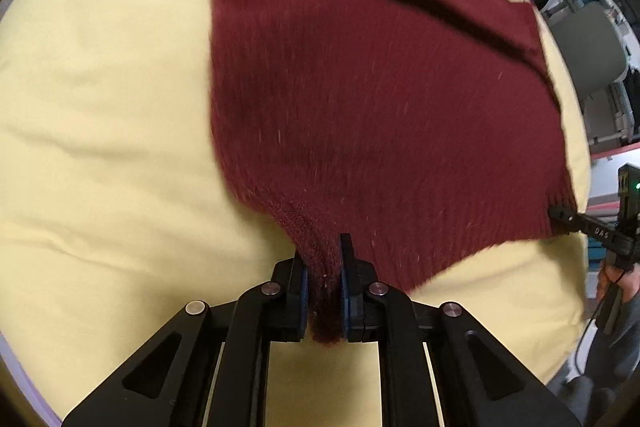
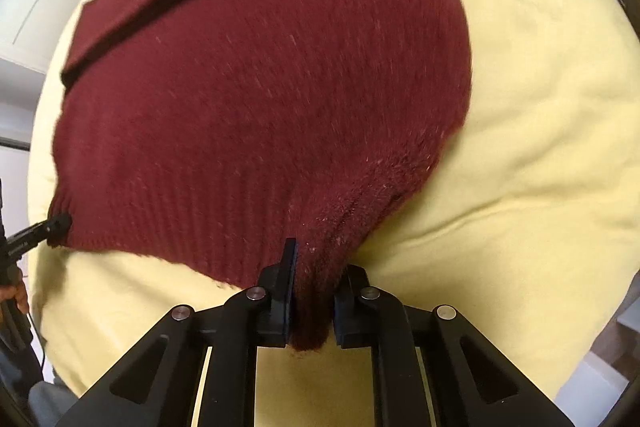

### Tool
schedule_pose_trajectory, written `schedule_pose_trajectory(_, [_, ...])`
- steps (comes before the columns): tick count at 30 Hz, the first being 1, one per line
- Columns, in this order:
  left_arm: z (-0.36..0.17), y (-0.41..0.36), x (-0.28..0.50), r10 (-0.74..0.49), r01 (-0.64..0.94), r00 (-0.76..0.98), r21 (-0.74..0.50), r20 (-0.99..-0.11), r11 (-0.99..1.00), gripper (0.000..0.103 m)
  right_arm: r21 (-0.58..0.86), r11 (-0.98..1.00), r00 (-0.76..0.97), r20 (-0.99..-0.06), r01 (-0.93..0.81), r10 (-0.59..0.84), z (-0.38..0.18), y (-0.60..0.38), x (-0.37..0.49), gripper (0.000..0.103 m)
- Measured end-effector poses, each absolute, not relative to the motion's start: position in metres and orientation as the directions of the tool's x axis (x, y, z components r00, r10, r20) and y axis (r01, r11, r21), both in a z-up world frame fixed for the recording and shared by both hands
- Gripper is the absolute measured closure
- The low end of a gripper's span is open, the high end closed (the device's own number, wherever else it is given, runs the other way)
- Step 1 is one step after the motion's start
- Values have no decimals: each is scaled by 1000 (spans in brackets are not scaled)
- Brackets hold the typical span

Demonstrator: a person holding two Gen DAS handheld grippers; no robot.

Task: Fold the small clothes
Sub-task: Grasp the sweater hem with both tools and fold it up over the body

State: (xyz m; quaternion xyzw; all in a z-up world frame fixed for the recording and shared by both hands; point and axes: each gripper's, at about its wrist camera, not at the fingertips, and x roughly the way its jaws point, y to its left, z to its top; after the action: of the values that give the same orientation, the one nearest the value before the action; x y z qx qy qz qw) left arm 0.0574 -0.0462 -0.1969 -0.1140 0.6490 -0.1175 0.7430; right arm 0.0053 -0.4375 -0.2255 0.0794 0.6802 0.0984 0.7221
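Fuzzy maroon rib-knit sweater (image 1: 360, 107) on smooth matt yellow cloth (image 1: 100, 107); hand-held grippers matt black plastic.

My two wrist cameras look steeply down, close over the maroon knit sweater (image 1: 360, 107) on the yellow sheet (image 2: 540, 107), which both views share.
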Motion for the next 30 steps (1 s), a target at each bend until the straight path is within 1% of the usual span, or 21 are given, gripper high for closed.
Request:
schedule_pose_trajectory(4, [-165, -34, 78, -365, 39, 184, -364, -913, 931, 93, 287, 957, 165, -943, -37, 290, -190, -439, 19, 91])
schedule_pose_trajectory(10, [-116, -37, 111, -363, 100, 299, -350, -882, 932, 93, 340, 940, 306, -891, -41, 336, -139, -449, 56, 91])
schedule_pose_trajectory(13, [-86, -36, 146, -352, 130, 363, -327, -863, 936, 93, 358, 933, 373, -860, -44, 348, -122, -450, 79, 91])
schedule_pose_trajectory(18, [-64, -37, 195, -327, 147, 440, -291, -836, 945, 93, 349, 936, 465, -822, -46, 330, -91, -454, 124, 91])
schedule_pose_trajectory(21, [-69, -40, 227, -294, 134, 461, -262, -837, 956, 93, 329, 943, 500, -811, -40, 304, -81, -450, 163, 91])
schedule_pose_trajectory(24, [-86, -41, 261, -240, 121, 436, -208, -867, 971, 93, 250, 968, 510, -827, -40, 235, -78, -448, 198, 92])
schedule_pose_trajectory(27, [-111, -44, 286, -203, 113, 417, -171, -886, 979, 93, 232, 972, 481, -849, -36, 220, -91, -439, 231, 92])
schedule_pose_trajectory(30, [-139, -48, 303, -147, 108, 397, -113, -906, 988, 93, 220, 975, 426, -880, -26, 210, -117, -430, 263, 92])
